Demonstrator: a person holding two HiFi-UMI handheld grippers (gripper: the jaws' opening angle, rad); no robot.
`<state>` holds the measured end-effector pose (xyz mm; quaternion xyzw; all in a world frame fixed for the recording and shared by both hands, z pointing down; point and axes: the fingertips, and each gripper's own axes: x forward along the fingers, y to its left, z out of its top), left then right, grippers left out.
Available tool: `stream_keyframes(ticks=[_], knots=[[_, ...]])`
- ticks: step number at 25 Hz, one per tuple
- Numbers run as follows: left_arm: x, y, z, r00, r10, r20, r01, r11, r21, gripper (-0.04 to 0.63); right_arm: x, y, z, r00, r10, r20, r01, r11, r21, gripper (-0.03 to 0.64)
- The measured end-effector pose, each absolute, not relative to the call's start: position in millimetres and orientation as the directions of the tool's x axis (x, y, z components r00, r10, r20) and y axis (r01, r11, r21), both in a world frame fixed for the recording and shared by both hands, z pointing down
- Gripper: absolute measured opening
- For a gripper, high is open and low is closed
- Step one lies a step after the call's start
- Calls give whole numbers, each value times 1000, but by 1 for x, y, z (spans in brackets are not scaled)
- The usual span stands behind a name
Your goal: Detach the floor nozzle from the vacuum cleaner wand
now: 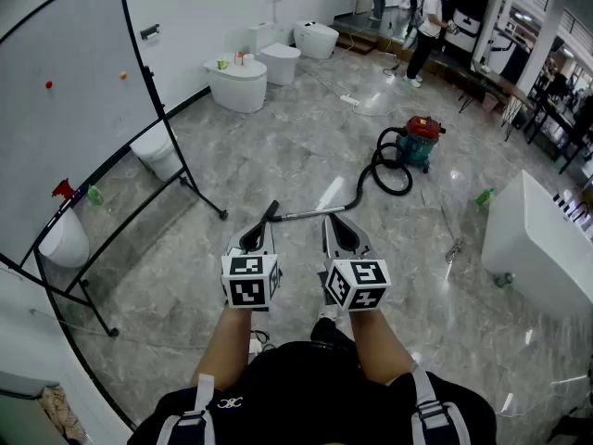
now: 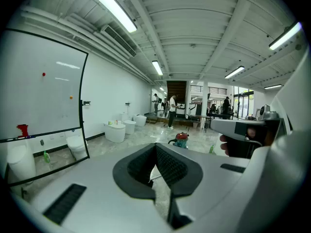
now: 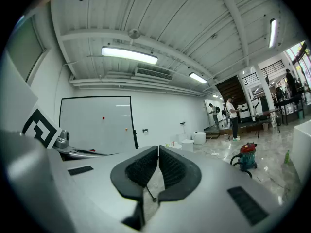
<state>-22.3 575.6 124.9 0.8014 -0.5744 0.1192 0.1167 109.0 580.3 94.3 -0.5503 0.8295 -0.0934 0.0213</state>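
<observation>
Holding left gripper [image 2: 156, 147] and right gripper [image 3: 158, 149] pressed together, empty, we hadn't yet touched the wand [image 1: 310, 214] at twelve o'clock, nozzle [image 1: 271, 211] attached.

Bright, even light from ceiling tube lamps [image 3: 129, 55], glare streaks on glossy floor [image 1: 329, 193], strong fisheye warping at edges, distant figures perhaps slightly soft.

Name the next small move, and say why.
Likely open both jaws and reach down for the wand and floor nozzle. The left gripper and right gripper are shut and empty, and the nozzle looks still joined to the wand.
</observation>
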Motion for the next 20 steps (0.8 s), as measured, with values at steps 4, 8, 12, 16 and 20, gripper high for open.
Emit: stream_keyframes(ticks=[4, 8, 12, 16, 20], knots=[[-23, 548, 128, 299, -895, 331, -952, -302, 44, 6, 108, 551, 97, -400, -914, 59, -900, 380, -212, 6], [-12, 510, 128, 285, -899, 334, -956, -293, 27, 6, 117, 508, 91, -401, -916, 30, -891, 382, -246, 6], [-1, 463, 118, 268, -905, 329, -960, -281, 9, 6, 135, 457, 84, -411, -911, 11, -879, 393, -270, 6], [16, 409, 109, 258, -912, 320, -962, -273, -2, 6, 155, 399, 79, -418, -909, 5, -873, 400, -278, 6], [40, 354, 106, 256, -916, 308, -963, -270, -5, 6, 179, 345, 76, -414, -910, -8, -875, 401, -271, 8]])
